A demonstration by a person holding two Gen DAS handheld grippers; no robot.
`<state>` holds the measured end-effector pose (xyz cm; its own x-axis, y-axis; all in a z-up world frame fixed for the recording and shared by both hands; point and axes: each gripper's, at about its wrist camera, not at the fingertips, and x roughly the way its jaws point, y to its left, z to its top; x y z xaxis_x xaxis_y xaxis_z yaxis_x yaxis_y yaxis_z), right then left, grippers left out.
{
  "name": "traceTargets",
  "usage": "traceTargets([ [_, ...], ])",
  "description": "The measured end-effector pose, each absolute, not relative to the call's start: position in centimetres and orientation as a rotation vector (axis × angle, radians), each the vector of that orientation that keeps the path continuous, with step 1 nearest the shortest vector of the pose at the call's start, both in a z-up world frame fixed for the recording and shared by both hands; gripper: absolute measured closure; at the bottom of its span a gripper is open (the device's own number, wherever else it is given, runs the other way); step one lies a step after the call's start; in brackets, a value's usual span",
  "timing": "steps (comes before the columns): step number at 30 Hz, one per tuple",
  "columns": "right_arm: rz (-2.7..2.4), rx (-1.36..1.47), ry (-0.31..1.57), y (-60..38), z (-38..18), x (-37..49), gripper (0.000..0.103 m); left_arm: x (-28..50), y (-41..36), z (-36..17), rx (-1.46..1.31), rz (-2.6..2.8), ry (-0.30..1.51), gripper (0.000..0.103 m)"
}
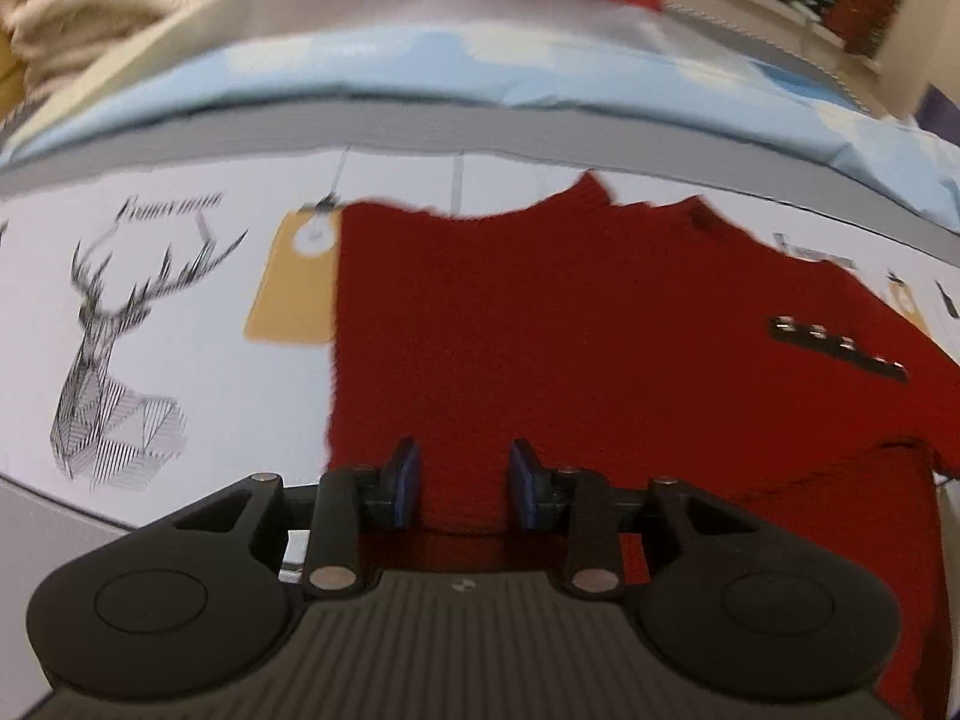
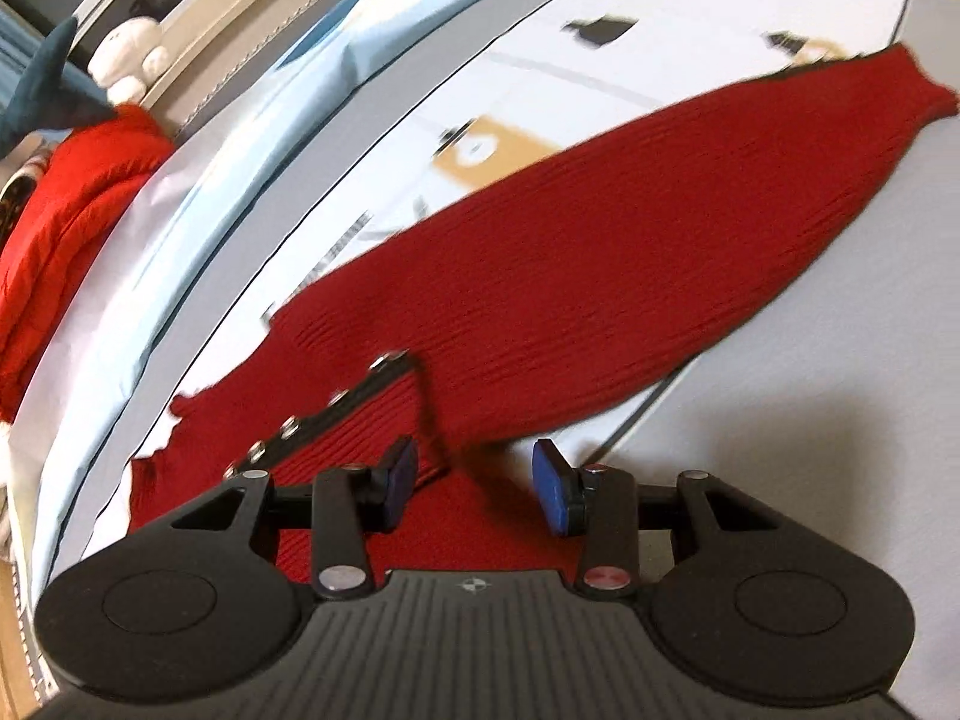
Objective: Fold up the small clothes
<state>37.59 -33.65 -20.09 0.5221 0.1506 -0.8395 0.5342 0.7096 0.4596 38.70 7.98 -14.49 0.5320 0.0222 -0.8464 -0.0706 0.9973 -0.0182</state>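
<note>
Plainly both jaws stand spread and hold nothing, left gripper (image 1: 463, 483) and right gripper (image 2: 474, 483) over the red knit garment (image 1: 540, 324).

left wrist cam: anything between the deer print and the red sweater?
Yes: a printed orange tag on the bed cover lies between the deer print and the red sweater; the sweater's left edge overlaps it. Left wrist view.
</note>
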Motion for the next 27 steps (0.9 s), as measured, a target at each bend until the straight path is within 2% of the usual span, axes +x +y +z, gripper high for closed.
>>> traceTargets([
  [4,-0.373,0.783,0.969,-37.9,-20.2,36.2,0.059,38.1,5.5,-13.2,0.026,0.026,0.949,0.064],
  [13,-0.605,0.902,0.863,-48.1,-22.3,32.7,0.059,37.7,4.5,-12.1,-0.008,-0.009,0.918,0.064],
  [27,-0.609,1.03,0.847,-50.1,-25.9,33.4,0.059,37.9,6.1,-12.3,-0.038,-0.016,0.941,0.064],
])
